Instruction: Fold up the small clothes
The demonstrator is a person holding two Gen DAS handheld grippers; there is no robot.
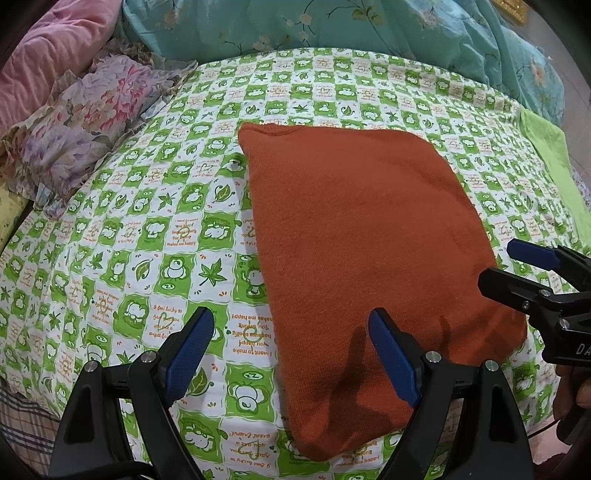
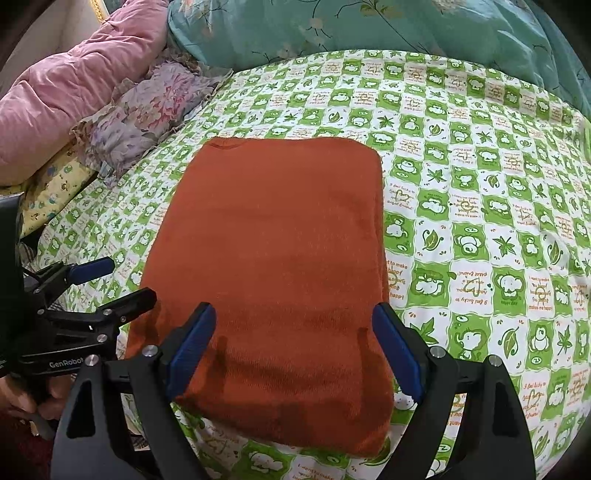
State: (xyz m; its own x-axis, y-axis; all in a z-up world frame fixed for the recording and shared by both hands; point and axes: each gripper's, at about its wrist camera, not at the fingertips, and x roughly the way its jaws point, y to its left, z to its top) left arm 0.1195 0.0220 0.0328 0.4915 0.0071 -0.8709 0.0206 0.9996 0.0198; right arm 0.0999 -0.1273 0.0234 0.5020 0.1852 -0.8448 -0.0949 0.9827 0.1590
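Both grippers hung spread and empty: left gripper [image 1: 291, 354] lower centre, right gripper [image 2: 295, 350] likewise. One folded orange garment [image 2: 280, 266] lay mid-frame on the green-checked bed [image 2: 480, 221].

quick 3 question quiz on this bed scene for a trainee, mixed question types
1. True or false: the orange garment lies folded into a rectangle on the green checked bedsheet.
2. Which gripper is shut on the garment? A) left gripper B) right gripper C) neither
3. Fill in: the big quilt piled beyond the far edge of the sheet is ____ with a flower print.

Key
1. True.
2. C; both stand open over the garment's near end, holding nothing.
3. Teal: the teal quilt.
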